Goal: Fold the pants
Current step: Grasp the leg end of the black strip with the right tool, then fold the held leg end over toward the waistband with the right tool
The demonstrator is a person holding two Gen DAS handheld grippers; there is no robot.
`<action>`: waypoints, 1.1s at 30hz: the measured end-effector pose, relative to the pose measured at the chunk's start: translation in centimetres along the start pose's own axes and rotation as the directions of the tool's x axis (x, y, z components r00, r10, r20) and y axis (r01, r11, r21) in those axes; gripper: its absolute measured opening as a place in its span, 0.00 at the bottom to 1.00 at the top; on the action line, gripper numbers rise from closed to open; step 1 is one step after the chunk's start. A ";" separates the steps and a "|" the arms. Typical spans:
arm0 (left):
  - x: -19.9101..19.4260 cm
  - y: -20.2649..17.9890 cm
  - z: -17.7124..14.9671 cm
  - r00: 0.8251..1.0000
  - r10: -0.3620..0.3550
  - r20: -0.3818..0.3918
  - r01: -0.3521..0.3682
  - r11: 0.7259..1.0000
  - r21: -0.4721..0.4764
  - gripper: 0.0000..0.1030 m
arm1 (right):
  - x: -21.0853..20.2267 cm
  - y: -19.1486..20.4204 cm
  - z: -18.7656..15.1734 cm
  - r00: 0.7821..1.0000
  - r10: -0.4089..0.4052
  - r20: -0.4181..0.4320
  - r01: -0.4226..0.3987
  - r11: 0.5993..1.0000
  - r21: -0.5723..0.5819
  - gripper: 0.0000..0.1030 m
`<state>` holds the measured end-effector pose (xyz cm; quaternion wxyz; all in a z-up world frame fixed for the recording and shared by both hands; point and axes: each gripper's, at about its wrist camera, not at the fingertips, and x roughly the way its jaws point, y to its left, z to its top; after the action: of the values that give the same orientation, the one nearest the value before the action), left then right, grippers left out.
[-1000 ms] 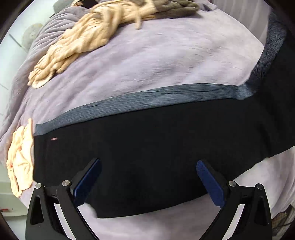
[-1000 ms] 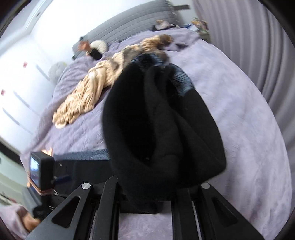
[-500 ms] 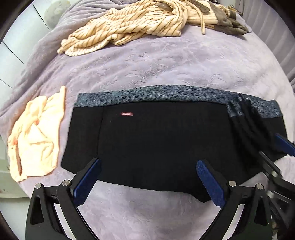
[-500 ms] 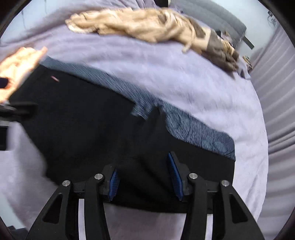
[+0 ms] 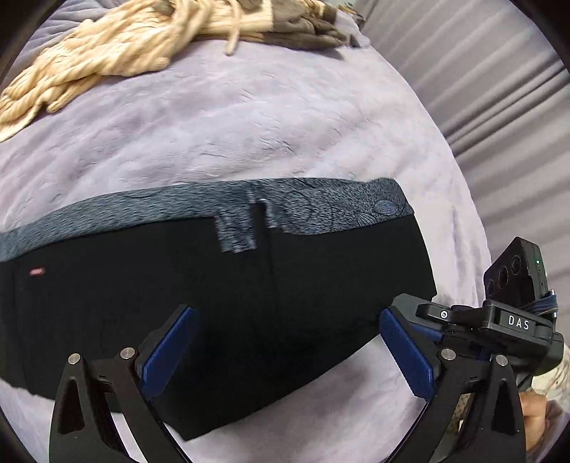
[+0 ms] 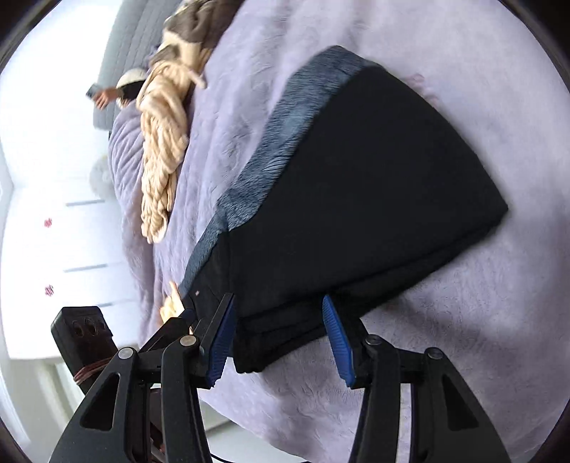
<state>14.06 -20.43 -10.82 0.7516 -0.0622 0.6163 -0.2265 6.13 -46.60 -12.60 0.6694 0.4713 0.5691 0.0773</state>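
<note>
The black pants lie folded flat on the lilac bedspread, their grey-blue patterned waistband along the far edge and a small red label at the left. My left gripper hangs open above the near edge, its blue pads wide apart and clear of the cloth. In the right wrist view the pants form a stacked fold. My right gripper is open, with the fold's near corner lying loose between its pads.
A cream striped garment and a grey-brown one lie at the far side of the bed. A grey curtain hangs to the right. A peach cloth sits by the pants' far end. White cupboards stand beyond the bed.
The right gripper, shut on a raised bunch of pants a second ago, came down, laid it over the rest and opened. The left gripper swung toward the pants' right end.
</note>
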 end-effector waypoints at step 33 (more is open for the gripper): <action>2.8 -1.1 0.3 0.959 0.284 -0.005 -0.284 0.959 0.009 0.78 | -0.2 5.4 0.1 0.988 -0.156 -0.013 0.146 0.947 -0.285 0.31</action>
<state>14.44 -22.63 -12.85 0.7748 0.0307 0.6202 -0.1190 8.50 -43.87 -8.55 0.7238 0.3242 0.5982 0.1148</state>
